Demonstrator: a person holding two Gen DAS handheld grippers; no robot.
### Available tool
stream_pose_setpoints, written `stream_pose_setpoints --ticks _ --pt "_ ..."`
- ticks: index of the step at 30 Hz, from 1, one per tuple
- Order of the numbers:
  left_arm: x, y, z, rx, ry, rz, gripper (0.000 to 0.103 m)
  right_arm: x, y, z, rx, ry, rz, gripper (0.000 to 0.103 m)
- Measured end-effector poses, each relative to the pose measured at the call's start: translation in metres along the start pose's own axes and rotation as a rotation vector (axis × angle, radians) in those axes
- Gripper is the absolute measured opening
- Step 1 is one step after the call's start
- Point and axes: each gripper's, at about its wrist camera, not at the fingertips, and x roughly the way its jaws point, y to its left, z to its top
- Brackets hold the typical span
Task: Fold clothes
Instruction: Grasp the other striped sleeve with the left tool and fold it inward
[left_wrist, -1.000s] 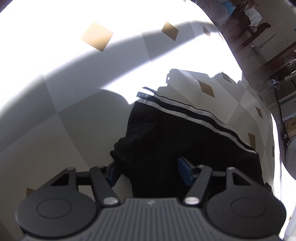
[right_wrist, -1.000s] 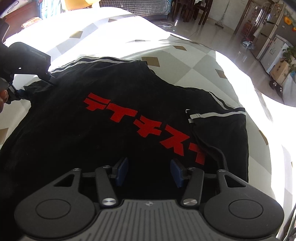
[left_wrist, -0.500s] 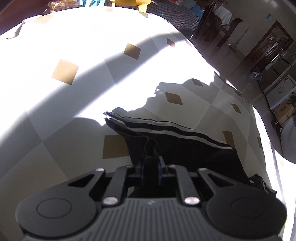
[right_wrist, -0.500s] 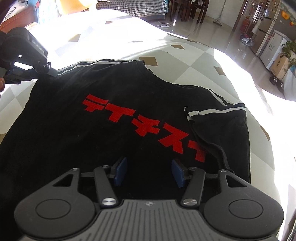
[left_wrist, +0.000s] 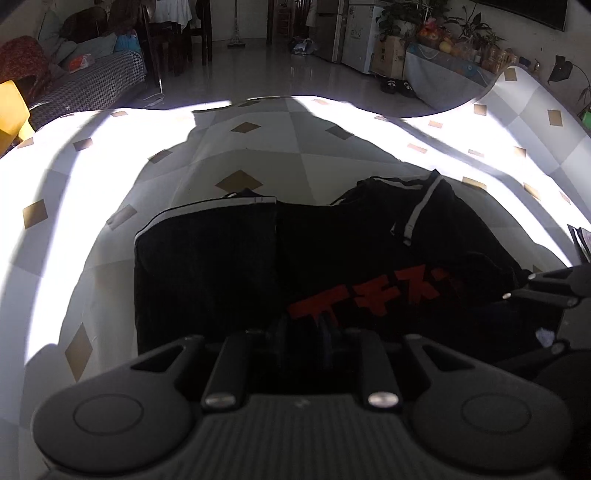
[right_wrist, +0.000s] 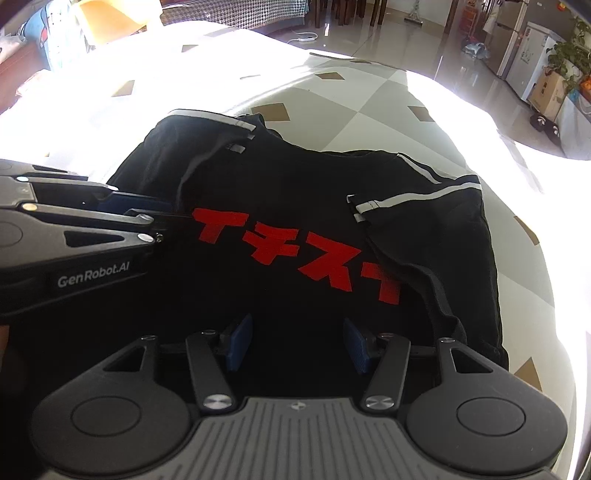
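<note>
Fold in progress: both sleeves of the black T-shirt (right_wrist: 317, 229) are turned in over its body, and it lies mid-way across the diamond-patterned bed cover (right_wrist: 369, 110), well clear of the edges; lengthwise folds remain, I judge. My left gripper (right_wrist: 173, 218) has its jaws nearly together and starting to part, apparently with a pinch of the folded left side between them, though its own view is too dark to confirm; my right gripper (right_wrist: 297, 341) hangs wide over the hem, gripping nothing. Readable: "GenRobot.AI" on the left gripper's body; red block characters across the chest.

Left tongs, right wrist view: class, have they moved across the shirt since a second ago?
Yes. The left tongs moved from the black T-shirt's far-left sleeve edge inward to its red lettering.
</note>
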Motion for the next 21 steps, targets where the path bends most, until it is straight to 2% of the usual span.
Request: stream_pose_setpoints --ticks 2,5,9,13,17,21 --pt "-0.004 0.005 0.0 -0.039 -0.011 -0.011 0.034 0.0 0.0 0.001 0.005 0.004 0.0 0.053" --pt "-0.008 0.024 0.003 -0.153 -0.016 -0.037 0.041 0.0 0.0 0.002 0.005 0.005 0.001 0.053" --pt "-0.009 0.042 0.003 -0.257 -0.015 -0.024 0.047 0.0 0.0 0.002 0.005 0.005 0.001 0.053" --pt "-0.001 0.046 0.001 -0.279 0.027 0.007 0.05 -0.001 -0.003 0.001 0.006 0.0 -0.004 0.053" --pt "0.006 0.047 -0.004 -0.312 0.061 0.001 0.055 -0.006 -0.004 0.002 -0.001 -0.027 -0.027 0.053" --pt "0.007 0.04 -0.006 -0.278 0.066 0.004 0.063 -0.005 -0.012 0.004 0.017 -0.021 -0.045 0.053"
